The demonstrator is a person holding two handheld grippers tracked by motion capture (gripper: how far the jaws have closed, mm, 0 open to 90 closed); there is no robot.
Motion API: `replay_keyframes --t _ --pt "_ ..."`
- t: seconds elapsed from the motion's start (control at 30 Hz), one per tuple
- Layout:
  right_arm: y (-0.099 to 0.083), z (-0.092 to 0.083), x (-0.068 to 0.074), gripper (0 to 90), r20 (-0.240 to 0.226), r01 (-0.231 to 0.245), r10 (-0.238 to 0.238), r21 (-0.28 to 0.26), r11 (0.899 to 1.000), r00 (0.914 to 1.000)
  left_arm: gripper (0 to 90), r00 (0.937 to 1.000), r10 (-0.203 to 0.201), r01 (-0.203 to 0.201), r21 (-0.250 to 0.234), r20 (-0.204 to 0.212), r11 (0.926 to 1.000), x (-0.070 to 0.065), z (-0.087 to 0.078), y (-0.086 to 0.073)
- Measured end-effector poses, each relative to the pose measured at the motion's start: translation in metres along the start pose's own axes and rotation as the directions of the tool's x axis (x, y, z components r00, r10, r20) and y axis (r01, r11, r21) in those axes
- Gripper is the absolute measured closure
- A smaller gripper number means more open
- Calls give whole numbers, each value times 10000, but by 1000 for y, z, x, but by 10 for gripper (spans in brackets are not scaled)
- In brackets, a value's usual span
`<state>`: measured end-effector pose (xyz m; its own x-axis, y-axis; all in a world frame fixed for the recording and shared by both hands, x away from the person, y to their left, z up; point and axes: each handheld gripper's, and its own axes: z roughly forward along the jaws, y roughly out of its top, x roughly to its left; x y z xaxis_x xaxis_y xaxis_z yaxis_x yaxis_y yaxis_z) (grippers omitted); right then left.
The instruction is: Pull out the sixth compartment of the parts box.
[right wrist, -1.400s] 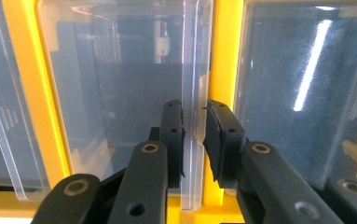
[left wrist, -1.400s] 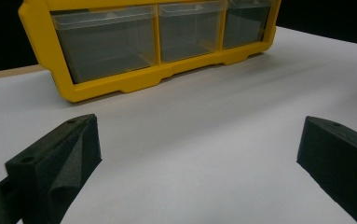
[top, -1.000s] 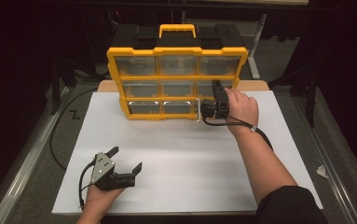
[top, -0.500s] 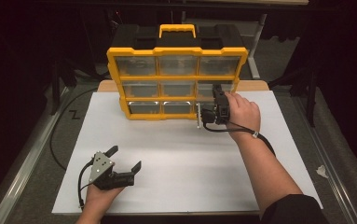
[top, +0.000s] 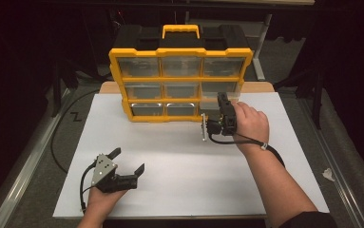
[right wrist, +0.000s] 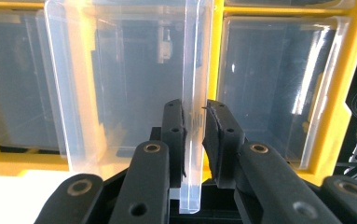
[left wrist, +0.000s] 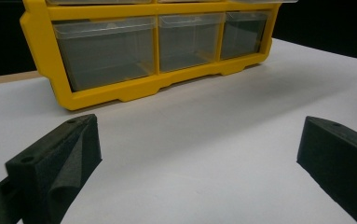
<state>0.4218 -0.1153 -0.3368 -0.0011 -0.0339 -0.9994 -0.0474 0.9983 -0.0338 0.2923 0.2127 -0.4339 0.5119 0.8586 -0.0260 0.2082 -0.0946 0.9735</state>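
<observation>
Clamping a clear drawer (right wrist: 134, 88), right gripper (right wrist: 195, 121) jaws grip its wall; left gripper (top: 125, 164) jaws gape.

White sheet (top: 179, 156) lies under both sets of jaws, flat and bare in front of the left gripper (top: 129, 159). A wooden board edge (top: 107, 87) pokes out at the sheet's far side, beyond the jaws. Black cable (top: 55, 137) loops on the grey floor (top: 303, 118), well left of the left jaws. Metal rail (top: 23, 183) runs outside that. White crumpled scrap (top: 328, 174) sits on the floor, well right of and behind the right gripper (top: 222, 99) jaws.
</observation>
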Motion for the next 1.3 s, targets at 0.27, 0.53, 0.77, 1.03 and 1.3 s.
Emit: replay_keyframes --t 0.27,0.53,0.77,1.03,1.3 --pt "-1 -13 0 806 -20 25 -25 -63 10000 10000 3 10000 37 -37 83 -3 10000 0 0 0" --pt "-3 -23 1 806 40 -105 106 -189 9998 9999 3 9999 116 -116 168 5 9998 0 -1 -1" --pt "-3 -29 2 805 121 -49 52 -264 9996 9999 3 9999 120 -120 179 10 9998 0 -2 -1" --pt "-4 -34 3 805 195 -29 36 -360 9993 9998 3 9999 140 -140 173 41 9998 -1 -1 -1" --pt "-4 -36 8 798 191 -131 138 -366 9992 9997 3 9999 142 -143 176 75 9997 -1 0 -1"
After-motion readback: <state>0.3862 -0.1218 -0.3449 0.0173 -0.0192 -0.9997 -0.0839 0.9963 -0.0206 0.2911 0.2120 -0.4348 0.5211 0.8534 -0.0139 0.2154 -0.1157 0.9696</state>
